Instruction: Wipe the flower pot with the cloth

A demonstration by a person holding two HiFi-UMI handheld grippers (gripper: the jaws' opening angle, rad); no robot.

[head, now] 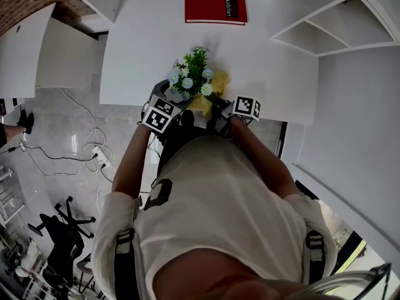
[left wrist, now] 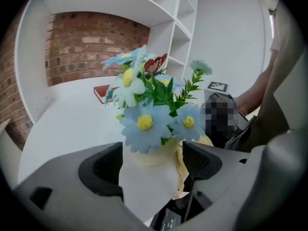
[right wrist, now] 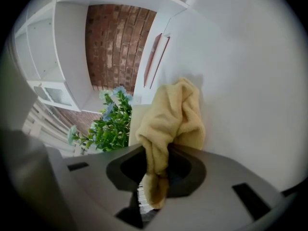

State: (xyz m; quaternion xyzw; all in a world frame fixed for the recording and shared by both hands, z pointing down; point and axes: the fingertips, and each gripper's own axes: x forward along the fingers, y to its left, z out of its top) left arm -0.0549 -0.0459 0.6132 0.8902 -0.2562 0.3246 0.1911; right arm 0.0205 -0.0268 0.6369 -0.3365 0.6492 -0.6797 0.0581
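The big white table (head: 156, 49) is filling the top of the head view. White shelves (head: 325, 27) are flanking it, and a brick wall (head: 25, 5) is showing at the corner. Down the left side a grey floor (head: 69, 124) is carrying loose cables (head: 94, 149) and a black office chair (head: 62, 224). The person (head: 219, 211) is leaning over the near edge of the table. A red book (head: 215, 6) is lying flat well back from that edge.

Now the jaws. The left gripper (left wrist: 153, 166) is reaching in with its jaws spread wide, one on each side of the flower pot (left wrist: 149, 155). A thin strip of table is showing between the left-hand pad and the pot wall, so that pad isn't pressing. On the other side a fold of yellow is sitting between the pad and the pot. The right gripper (right wrist: 156, 170) is clamping its jaws narrow on the cloth (right wrist: 173, 114). One tail is pinched between them and the rest is bunching out in front, right beside the pot wall.

The cream pot is standing upright near the table's front edge, between the two grippers. It is holding a bunch of blue flowers (left wrist: 144, 121) with yellow centres and green leaves. A small red butterfly (left wrist: 156, 64) is perching at the top.
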